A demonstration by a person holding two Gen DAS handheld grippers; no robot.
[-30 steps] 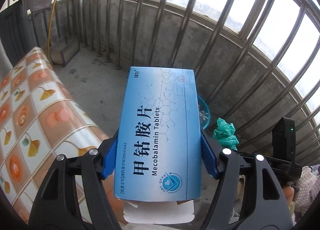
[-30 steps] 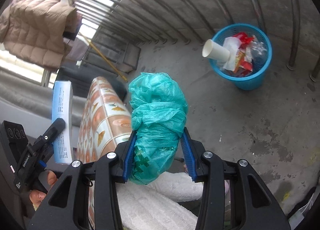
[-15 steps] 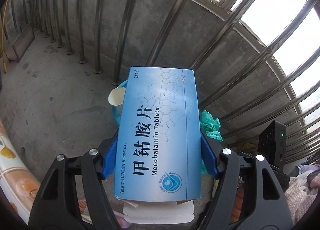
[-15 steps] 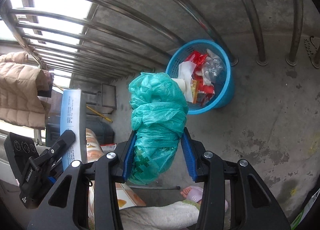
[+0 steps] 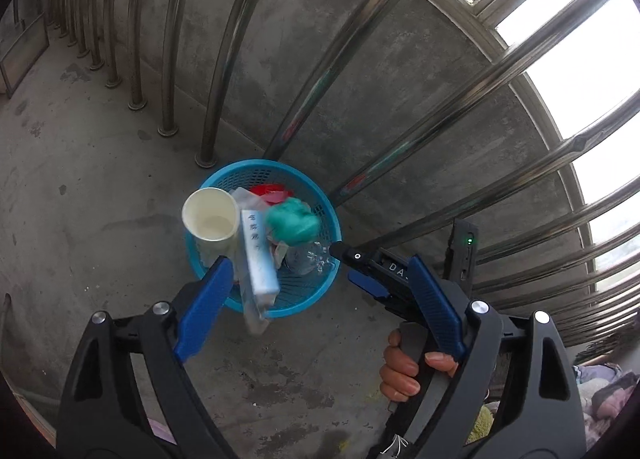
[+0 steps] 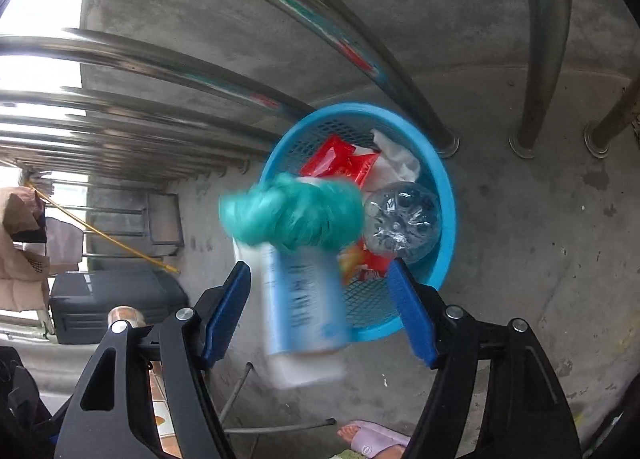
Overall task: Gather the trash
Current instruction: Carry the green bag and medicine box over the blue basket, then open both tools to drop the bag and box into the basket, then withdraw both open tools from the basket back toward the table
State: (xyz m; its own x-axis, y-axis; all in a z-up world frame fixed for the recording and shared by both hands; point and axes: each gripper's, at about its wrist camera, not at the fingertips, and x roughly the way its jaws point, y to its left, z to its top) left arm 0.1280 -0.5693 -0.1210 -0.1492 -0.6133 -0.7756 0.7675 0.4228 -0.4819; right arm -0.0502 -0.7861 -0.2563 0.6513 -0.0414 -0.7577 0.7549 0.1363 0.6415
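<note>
A blue mesh basket (image 5: 298,310) (image 6: 450,215) stands on the concrete floor by the railing, holding a white paper cup (image 5: 210,219), red wrappers (image 6: 340,163) and a crushed clear bottle (image 6: 404,219). The blue tablet box (image 5: 258,259) (image 6: 304,307) is blurred in mid-fall above the basket. The green plastic bag (image 5: 294,221) (image 6: 292,215) drops beside it. My left gripper (image 5: 318,263) hangs over the basket, its jaws opening and clear of the box. My right gripper (image 6: 318,269) (image 5: 356,265) is also opening, its pads off the bag.
Steel railing bars (image 5: 224,59) and a low concrete wall rise right behind the basket. A dark suitcase (image 6: 108,299) and a hanging coat (image 6: 20,239) are at the left. A foot in a pink slipper (image 6: 372,439) is near the bottom edge.
Both grippers came down over the basket and their jaws spread. The box has left the left gripper and the green bag has left the right one; both are falling.
</note>
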